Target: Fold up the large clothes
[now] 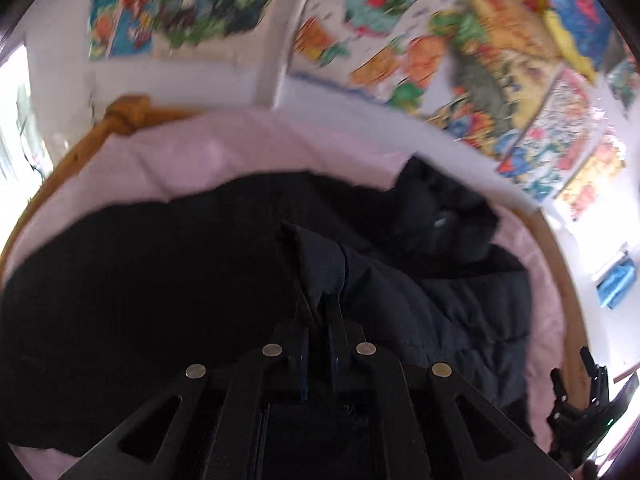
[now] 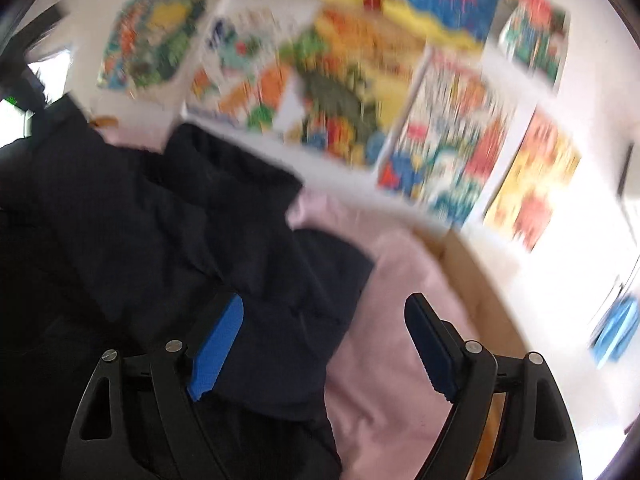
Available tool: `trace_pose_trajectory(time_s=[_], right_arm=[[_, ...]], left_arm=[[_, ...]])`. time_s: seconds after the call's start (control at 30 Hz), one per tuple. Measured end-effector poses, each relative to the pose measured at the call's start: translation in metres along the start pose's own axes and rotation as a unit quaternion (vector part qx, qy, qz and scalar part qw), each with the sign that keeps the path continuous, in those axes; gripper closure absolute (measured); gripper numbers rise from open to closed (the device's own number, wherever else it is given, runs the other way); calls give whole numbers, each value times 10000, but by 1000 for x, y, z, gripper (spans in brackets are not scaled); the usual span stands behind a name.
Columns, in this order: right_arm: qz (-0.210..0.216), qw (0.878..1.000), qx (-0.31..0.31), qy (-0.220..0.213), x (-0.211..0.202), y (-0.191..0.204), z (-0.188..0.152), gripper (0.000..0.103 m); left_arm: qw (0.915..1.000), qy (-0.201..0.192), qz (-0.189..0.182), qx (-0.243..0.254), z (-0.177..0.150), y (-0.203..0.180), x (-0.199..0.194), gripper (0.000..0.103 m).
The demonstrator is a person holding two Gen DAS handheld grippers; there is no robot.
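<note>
A large dark navy quilted jacket lies spread on a pink sheet, its hood bunched at the far end. My left gripper is shut on a raised fold of the jacket's fabric, which peaks just ahead of the fingers. In the right wrist view the jacket fills the left half. My right gripper stands open over the jacket's right edge and the pink sheet, with nothing pinched between its blue pads. The right gripper also shows at the left wrist view's lower right.
The bed has a curved wooden frame with a knob at the far left corner. Behind it, a white wall carries several colourful posters. A blue object sits off the bed's right side. Both views are motion-blurred.
</note>
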State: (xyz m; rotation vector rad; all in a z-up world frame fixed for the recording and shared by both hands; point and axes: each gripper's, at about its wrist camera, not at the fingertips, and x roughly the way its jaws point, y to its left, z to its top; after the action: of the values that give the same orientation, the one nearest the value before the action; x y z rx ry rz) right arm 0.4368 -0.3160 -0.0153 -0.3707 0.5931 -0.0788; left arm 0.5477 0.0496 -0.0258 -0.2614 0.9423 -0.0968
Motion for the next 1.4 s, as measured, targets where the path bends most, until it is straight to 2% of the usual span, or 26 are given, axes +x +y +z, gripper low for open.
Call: trace_pose_trajectory(time_s=[0.17, 0.3, 0.43, 0.5, 0.53, 0.6, 0.63, 0.67, 0.7, 0.73, 0.77, 0.83, 0.93, 1.1, 1.17, 1.23, 1.3, 1.4], right_arm=[[457, 9957, -154, 797, 49, 12, -29, 24], [334, 9881, -409, 1446, 77, 33, -52, 24], [209, 9861, -630, 1520, 82, 47, -60, 24], [155, 9866, -702, 1467, 76, 47, -56, 24], [173, 9875, -678, 1413, 72, 45, -55, 23], [216, 9887, -562, 1374, 68, 39, -49, 21], [245, 9898, -429, 1333, 63, 34, -48, 19], [265, 9906, -365, 1295, 61, 28, -44, 16], [347, 9913, -298, 1233, 55, 24, -43, 12], [391, 9916, -294, 1197, 51, 23, -42, 9], [396, 9921, -318, 1151, 45, 21, -40, 8], [402, 9929, -357, 1064, 34, 20, -36, 7], [691, 9934, -154, 900, 9, 15, -25, 7], [1279, 9894, -33, 692, -30, 18, -2, 6], [1497, 9867, -42, 636, -47, 24, 4, 6], [1887, 9800, 36, 631, -63, 32, 11, 5], [2230, 9717, 172, 753, -71, 37, 12, 4], [2945, 9469, 580, 1154, -76, 47, 9, 3]], left_arm=[[9977, 333, 505, 303, -20, 14, 54, 94], [9950, 596, 744, 310, -34, 28, 79, 87], [9971, 618, 423, 158, -31, 40, 76, 83], [9969, 649, 431, 107, -29, 44, 71, 78], [9966, 615, 530, 121, -29, 46, 65, 76], [9938, 392, 1028, 156, -29, 51, 50, 71], [9905, 259, 1345, 141, -32, 52, 39, 53], [9869, 78, 1604, 126, -34, 56, 27, 24], [9840, -124, 1774, 109, -35, 58, 15, 15], [9794, -436, 1971, 76, -37, 64, -3, 14], [9781, -538, 2010, 44, -37, 70, -13, 14], [9815, -517, 1839, -120, -42, 86, -37, 14], [9853, -395, 1546, -610, -62, 113, -71, 14], [9829, -264, 1174, -1393, -113, 155, -119, 10], [9768, -304, 1004, -1865, -139, 175, -132, 8], [9686, -326, 800, -2331, -158, 195, -136, 7], [9612, -351, 642, -2661, -165, 209, -134, 7], [9462, -642, 446, -3139, -171, 226, -127, 7]])
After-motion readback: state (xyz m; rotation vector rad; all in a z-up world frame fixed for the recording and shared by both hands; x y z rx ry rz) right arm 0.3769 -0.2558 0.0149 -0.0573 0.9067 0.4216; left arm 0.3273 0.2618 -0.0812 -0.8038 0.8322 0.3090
